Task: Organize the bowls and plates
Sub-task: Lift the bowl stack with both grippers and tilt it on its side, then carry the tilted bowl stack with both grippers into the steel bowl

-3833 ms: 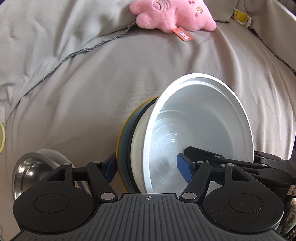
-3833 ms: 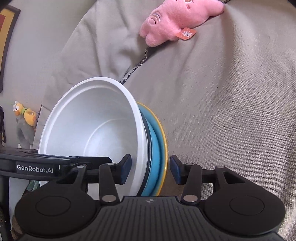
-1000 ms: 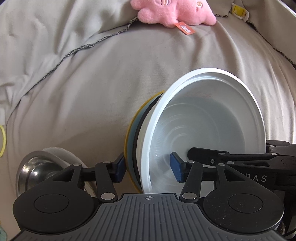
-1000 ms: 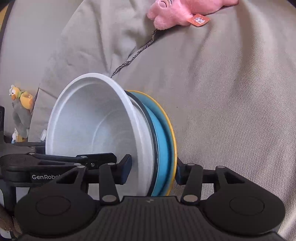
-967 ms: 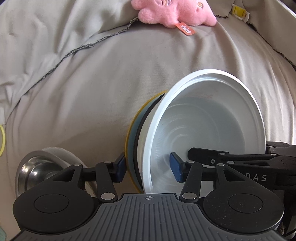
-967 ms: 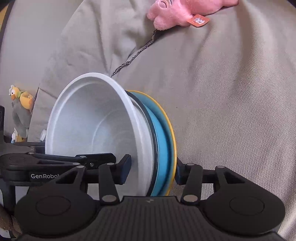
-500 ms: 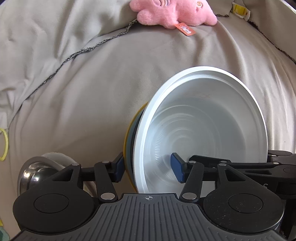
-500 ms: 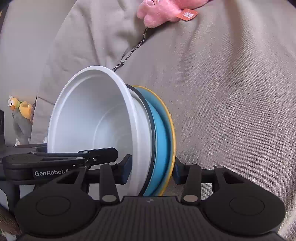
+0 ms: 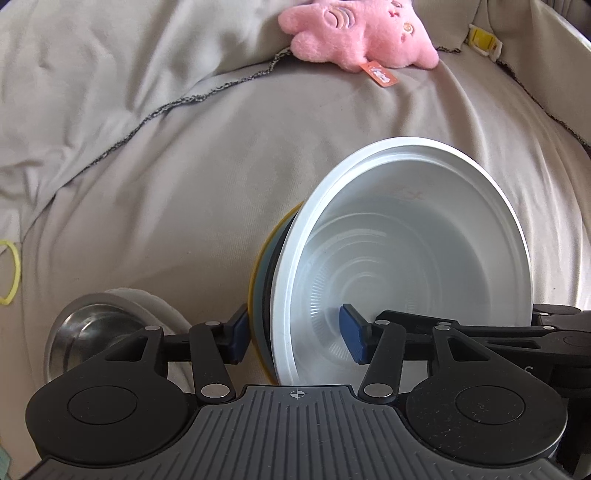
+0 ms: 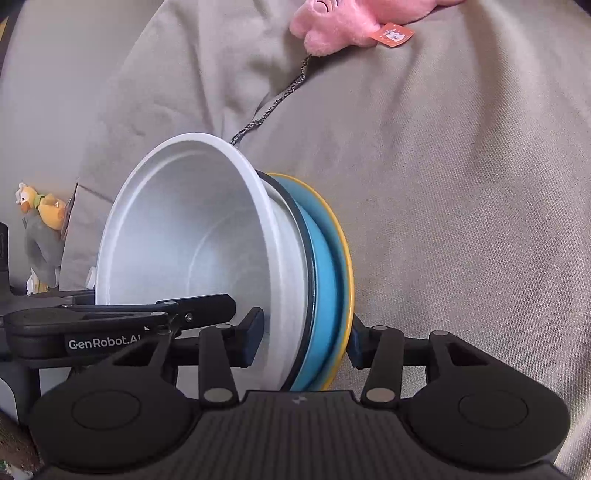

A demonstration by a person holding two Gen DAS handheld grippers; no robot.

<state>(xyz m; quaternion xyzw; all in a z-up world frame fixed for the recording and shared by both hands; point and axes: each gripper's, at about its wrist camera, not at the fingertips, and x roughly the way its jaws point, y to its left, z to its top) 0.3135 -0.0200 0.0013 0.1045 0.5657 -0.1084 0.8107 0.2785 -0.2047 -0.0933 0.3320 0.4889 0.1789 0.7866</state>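
A stack of dishes is held above a grey blanket: a white bowl (image 9: 406,251) nested on a blue plate with a yellow rim (image 9: 260,273). My left gripper (image 9: 295,332) is shut on the stack's near edge, one finger inside the bowl, one behind the plate. In the right wrist view my right gripper (image 10: 306,339) is shut on the opposite edge of the same white bowl (image 10: 192,236) and blue plate (image 10: 328,273). The plate's underside is hidden.
A steel bowl (image 9: 92,328) lies on the blanket (image 9: 184,184) at lower left. A pink plush toy (image 9: 354,37) lies at the far end, also in the right wrist view (image 10: 354,18). A yellow duck toy (image 10: 40,210) stands at the left.
Both grippers stayed clamped on the stack. The stack has shifted a little toward the pink toy and tilted slightly; the steel bowl shows more at lower left.
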